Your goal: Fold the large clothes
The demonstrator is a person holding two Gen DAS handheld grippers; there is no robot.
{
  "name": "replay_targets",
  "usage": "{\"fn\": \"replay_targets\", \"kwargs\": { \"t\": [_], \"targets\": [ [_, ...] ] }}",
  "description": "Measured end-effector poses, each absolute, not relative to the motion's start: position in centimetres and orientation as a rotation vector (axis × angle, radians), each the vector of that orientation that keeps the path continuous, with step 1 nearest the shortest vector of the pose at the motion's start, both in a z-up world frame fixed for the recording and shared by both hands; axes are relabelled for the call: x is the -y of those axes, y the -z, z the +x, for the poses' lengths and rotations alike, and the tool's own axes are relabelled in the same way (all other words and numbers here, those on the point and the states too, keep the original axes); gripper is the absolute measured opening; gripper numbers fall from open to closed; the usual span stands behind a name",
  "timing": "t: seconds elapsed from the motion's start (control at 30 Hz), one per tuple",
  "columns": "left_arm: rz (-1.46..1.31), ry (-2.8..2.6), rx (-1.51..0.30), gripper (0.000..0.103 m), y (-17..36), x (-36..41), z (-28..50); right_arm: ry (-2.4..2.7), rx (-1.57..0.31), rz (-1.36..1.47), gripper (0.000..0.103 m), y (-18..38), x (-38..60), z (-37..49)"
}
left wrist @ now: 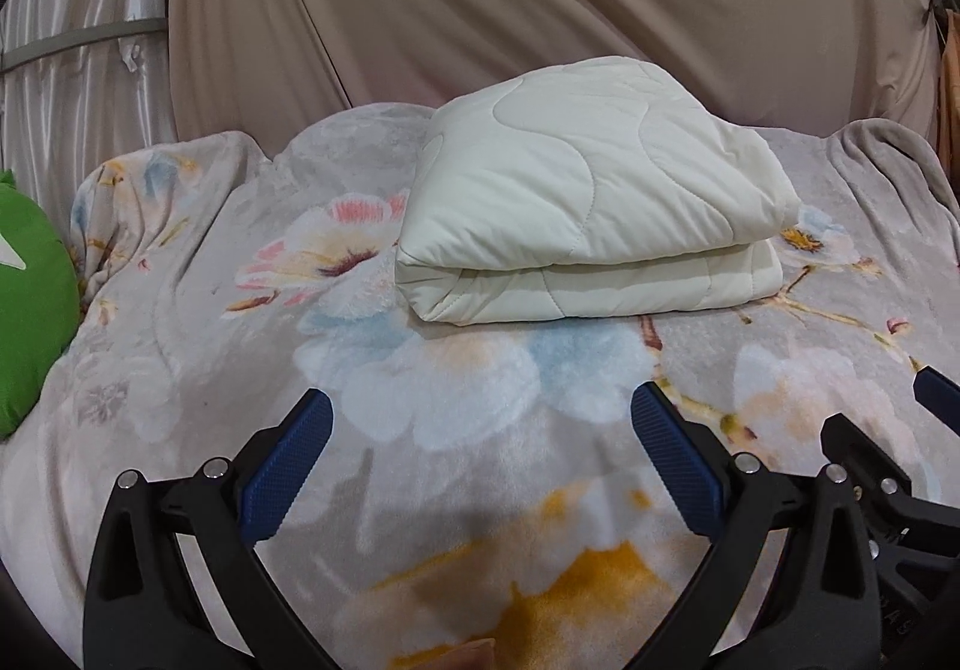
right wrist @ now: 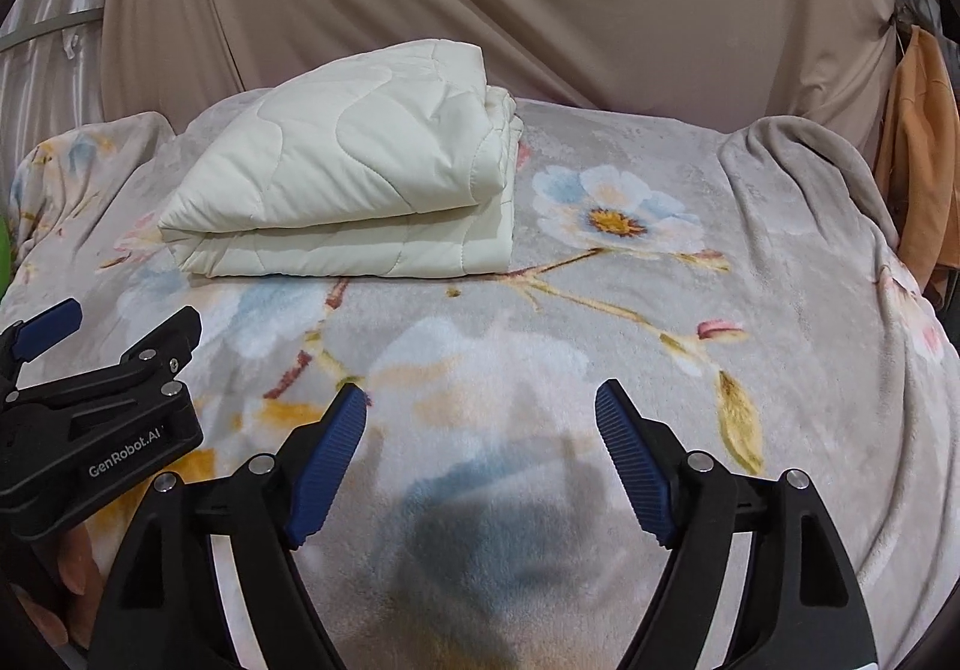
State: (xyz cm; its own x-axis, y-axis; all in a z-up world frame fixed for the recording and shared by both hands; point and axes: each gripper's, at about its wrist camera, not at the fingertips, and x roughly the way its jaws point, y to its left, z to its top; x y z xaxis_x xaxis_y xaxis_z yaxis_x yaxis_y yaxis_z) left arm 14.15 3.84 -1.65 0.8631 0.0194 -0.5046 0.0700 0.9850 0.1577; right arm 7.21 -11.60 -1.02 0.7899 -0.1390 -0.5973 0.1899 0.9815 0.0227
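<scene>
One cream quilted comforter (left wrist: 594, 196) lay folded in layers on the floral fleece blanket (left wrist: 468, 418), toward its far side and well apart from both tools. Two grippers hovered side by side over the blanket's near part: the left gripper (left wrist: 483, 412) with its blue pads spread wide, holding nothing, and the right gripper (right wrist: 483, 406) likewise wide and empty. One green cushion (left wrist: 30, 304) sat at the left edge, and one orange cloth (right wrist: 915, 160) hung at the right.
</scene>
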Motion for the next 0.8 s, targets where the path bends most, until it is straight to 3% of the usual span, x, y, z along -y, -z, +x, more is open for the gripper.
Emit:
{"fn": "replay_targets", "kwargs": {
  "t": [0.8],
  "targets": [
    [0.232, 0.019, -0.535, 0.098, 2.26, -3.0, 14.35, 0.181, -0.656, 0.089, 0.078, 1.61, 11.57, 7.49]
  ]
}}
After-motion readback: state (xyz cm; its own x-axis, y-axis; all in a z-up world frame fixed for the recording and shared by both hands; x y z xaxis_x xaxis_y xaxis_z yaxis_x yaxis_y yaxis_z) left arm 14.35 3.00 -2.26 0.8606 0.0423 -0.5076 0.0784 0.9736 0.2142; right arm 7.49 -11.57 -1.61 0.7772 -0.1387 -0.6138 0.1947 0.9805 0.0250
